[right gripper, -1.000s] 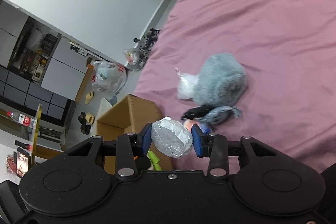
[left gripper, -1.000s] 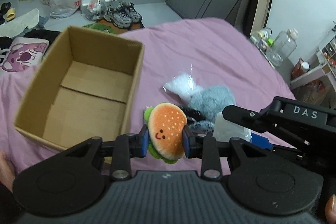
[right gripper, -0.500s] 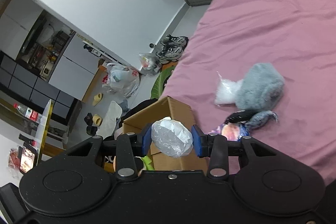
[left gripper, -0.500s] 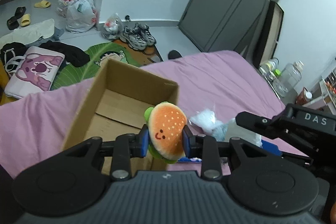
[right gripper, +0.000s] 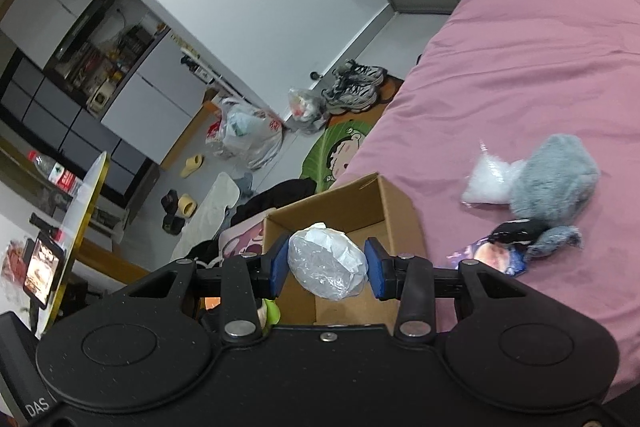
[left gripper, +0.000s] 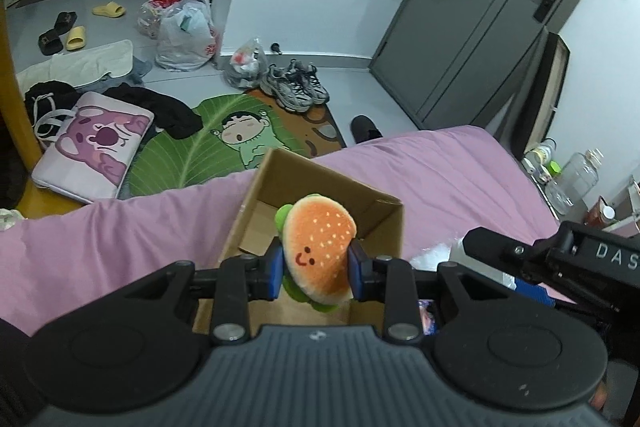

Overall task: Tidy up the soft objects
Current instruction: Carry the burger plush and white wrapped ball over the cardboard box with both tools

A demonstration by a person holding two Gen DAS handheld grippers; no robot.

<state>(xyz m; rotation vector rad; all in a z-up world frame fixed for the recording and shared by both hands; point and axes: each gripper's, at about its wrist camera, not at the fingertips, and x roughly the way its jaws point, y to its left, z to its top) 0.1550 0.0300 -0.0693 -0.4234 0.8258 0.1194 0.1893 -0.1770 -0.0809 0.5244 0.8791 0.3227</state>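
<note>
My left gripper [left gripper: 316, 265] is shut on an orange burger plush [left gripper: 320, 251] with a smiley face and green trim, held above the open cardboard box [left gripper: 384, 223] on the pink bed. My right gripper [right gripper: 328, 265] is shut on a white plastic-wrapped soft bundle [right gripper: 326, 265], also above the box [right gripper: 396, 203]. On the bed to the right lie a grey fluffy plush [right gripper: 556, 183], a clear bag of white stuffing [right gripper: 490, 179], a black item [right gripper: 516, 229] and a small printed packet [right gripper: 490, 255].
The pink bed [left gripper: 440, 171] ends at the foot near a green leaf mat [left gripper: 216, 143], shoes [left gripper: 296, 89], bags and clothes on the floor. The right gripper's body [left gripper: 560, 259] shows at the right in the left wrist view. Bottles [left gripper: 576, 175] stand beside the bed.
Both grippers have lifted and moved left over the box, each still holding its object. The box now sits directly beneath the fingers; the loose plush items are farther right.
</note>
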